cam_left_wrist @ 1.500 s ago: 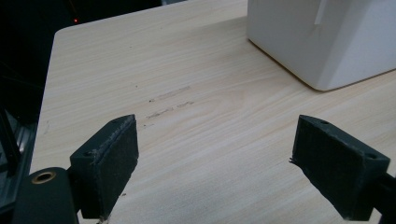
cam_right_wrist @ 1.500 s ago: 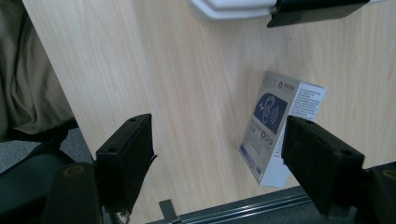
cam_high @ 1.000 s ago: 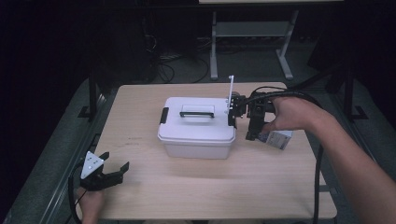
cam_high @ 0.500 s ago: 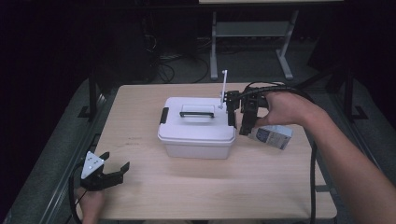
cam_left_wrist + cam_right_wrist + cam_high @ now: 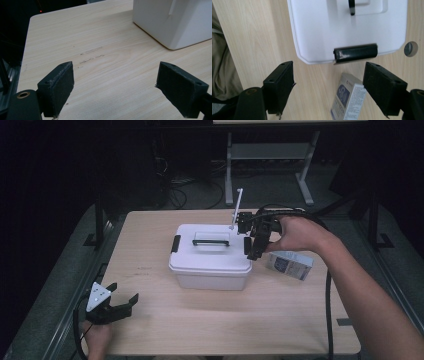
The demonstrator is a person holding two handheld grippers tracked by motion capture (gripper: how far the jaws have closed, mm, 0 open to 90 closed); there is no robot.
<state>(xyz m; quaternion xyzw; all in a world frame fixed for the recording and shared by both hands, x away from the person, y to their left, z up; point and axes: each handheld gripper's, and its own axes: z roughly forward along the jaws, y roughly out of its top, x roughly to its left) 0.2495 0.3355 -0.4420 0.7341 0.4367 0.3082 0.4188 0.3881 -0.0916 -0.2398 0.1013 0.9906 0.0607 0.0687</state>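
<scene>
Where right gripper (image 5: 329, 87) looks down, latch (image 5: 355, 53), carton (image 5: 348, 100).

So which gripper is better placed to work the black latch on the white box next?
Right. The right gripper hangs open directly above the right-end latch; the left gripper rests open near the table's front-left corner, apart from the box.

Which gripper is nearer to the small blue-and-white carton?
Right. The right gripper hovers open by the white box's right latch, just beside the carton. The left gripper sits open at the table's near-left corner, across the box.
</scene>
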